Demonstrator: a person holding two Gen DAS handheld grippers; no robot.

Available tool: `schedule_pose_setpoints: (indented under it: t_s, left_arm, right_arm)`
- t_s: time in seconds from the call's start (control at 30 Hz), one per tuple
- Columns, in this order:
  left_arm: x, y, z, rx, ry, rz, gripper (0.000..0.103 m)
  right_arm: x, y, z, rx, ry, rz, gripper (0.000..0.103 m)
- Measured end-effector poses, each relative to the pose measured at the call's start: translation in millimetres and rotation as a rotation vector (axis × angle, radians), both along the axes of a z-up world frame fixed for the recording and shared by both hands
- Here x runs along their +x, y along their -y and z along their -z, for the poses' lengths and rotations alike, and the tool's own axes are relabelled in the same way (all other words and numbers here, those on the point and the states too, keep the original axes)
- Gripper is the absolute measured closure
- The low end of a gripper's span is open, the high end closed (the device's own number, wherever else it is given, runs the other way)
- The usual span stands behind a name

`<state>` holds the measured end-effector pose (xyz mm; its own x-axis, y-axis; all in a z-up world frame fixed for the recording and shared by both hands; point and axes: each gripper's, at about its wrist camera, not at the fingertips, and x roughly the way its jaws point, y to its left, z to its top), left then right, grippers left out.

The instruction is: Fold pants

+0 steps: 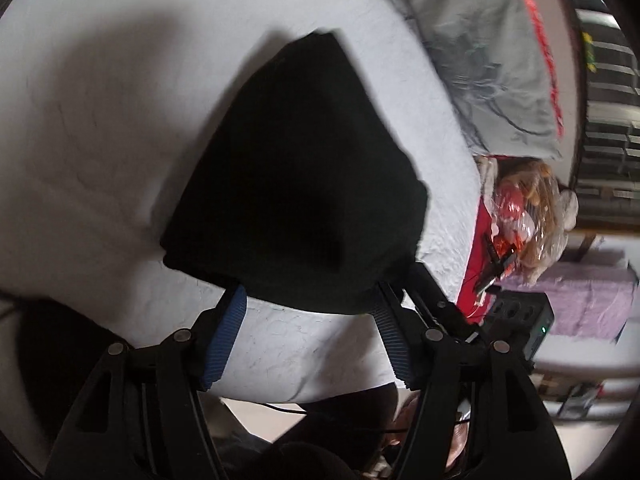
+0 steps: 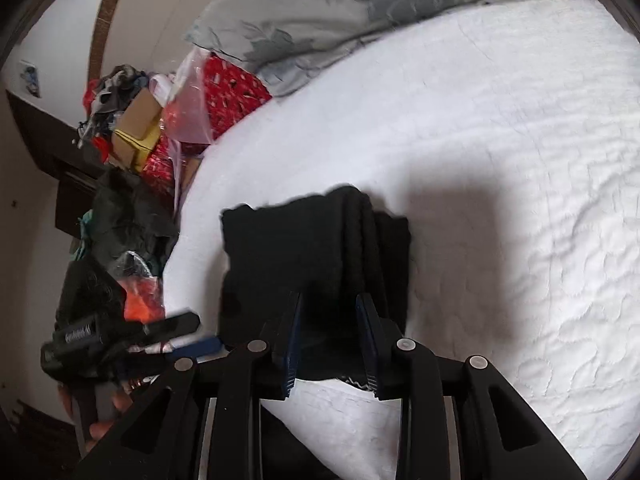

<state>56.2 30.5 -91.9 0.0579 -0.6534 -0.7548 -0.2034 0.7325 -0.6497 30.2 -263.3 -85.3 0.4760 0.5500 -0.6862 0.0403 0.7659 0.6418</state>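
Black pants (image 1: 296,176) – white quilted bedspread (image 1: 100,128)

A white quilted bedspread (image 2: 500,152) is covering the bed and filling most of both views. A grey floral-patterned pillow (image 2: 320,12) is lying at its far edge, overlapping a red patterned cloth (image 2: 232,88). Beside the bed, a brown cardboard box (image 2: 138,128) is resting among a heap of mixed clothing, with a crinkled clear plastic bag (image 1: 520,208) nearby. A lilac fabric-covered surface (image 1: 588,300) is standing beyond a dark box with a green indicator light (image 1: 524,320).
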Motion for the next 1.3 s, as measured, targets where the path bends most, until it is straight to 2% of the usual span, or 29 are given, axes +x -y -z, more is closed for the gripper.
schedule_pose_setpoints:
  t_s: [0.2,0.27,0.3,0.33,0.37,0.47,0.53,0.6,0.67,0.77,0.87,0.9,0.93,0.97,1.0,1.03,1.07,1.17,1.2,1.3]
  left_arm:
    - [9.4,7.4,1.8,0.052,-0.015,-0.057,0.043]
    - [12.0,9.5,-5.0,0.103,-0.007,-0.064,0.061]
    - [10.0,8.2,-7.2,0.112,-0.015,-0.060,0.066]
    - [8.6,6.3,-7.5,0.099,-0.025,-0.060,0.076]
    - [4.5,3.5,-8.9,0.079,-0.031,-0.057,0.078]
    - [-2.3,6.1,-6.3,0.135,-0.005,-0.009,0.078]
    - [-1.6,9.5,14.7,0.166,-0.057,0.007,0.078]
    - [-4.4,9.2,23.5,0.144,-0.089,0.006,0.078]
    - [-5.8,10.9,20.2,0.155,-0.071,0.051,0.078]
    - [-12.0,7.8,-2.0,0.168,0.006,0.108,0.078]
    - [-12.4,2.2,-39.6,0.156,0.141,0.133,0.077]
    - [-8.2,-0.1,-52.6,0.170,0.188,0.123,0.076]
    - [-1.6,-1.6,-64.6,0.192,0.234,0.116,0.068]
    - [8.4,-2.6,-73.6,0.228,0.273,0.105,0.054]
    - [16.7,-3.3,-76.9,0.258,0.297,0.092,0.047]
    - [30.1,-3.7,-78.4,0.301,0.323,0.078,0.041]
    - [44.7,-3.1,-75.3,0.334,0.327,0.074,0.041]
    - [73.7,0.8,-57.3,0.307,0.275,0.102,0.041]
    - [80.5,6.2,-52.0,0.325,0.266,0.104,0.041]
    - [82.9,21.1,-38.1,0.369,0.250,0.130,0.042]
  right_arm:
    - [4.4,4.0,10.3,0.021,-0.036,0.030,0.071]
    - [7.2,2.5,10.7,0.005,-0.033,0.033,0.079]
    - [8.7,0.5,10.1,-0.009,-0.028,0.019,0.087]
    - [11.2,-1.8,10.0,-0.018,-0.027,0.005,0.096]
    - [12.1,-2.1,9.2,-0.013,-0.030,-0.006,0.098]
    - [-1.8,6.4,-7.1,0.078,0.009,-0.001,0.099]
    - [-12.7,9.0,-13.7,0.080,0.033,-0.019,0.099]
    - [-15.1,9.3,-0.2,0.052,-0.009,-0.022,0.099]
    - [-18.1,9.0,21.2,0.025,-0.065,-0.014,0.099]
    - [-23.1,14.3,22.8,0.063,-0.063,-0.007,0.094]
    - [-24.2,22.0,-0.2,0.082,-0.014,0.004,0.090]
    - [-23.4,26.3,-9.8,0.097,0.016,0.012,0.083]
    - [-20.7,29.5,-18.0,0.092,0.042,0.026,0.068]
    - [-17.8,30.7,-23.3,0.077,0.058,0.036,0.062]
    - [-12.8,30.4,-28.1,0.052,0.073,0.045,0.056]
    - [-8.0,28.5,-29.9,0.035,0.079,0.048,0.056]
    - [-1.9,25.4,-29.8,0.021,0.077,0.047,0.056]
    - [12.9,17.9,-22.9,-0.022,0.066,0.069,0.056]
    - [16.0,15.7,-20.2,-0.033,0.060,0.076,0.056]
    - [26.2,10.2,-7.0,-0.025,0.024,0.080,0.056]
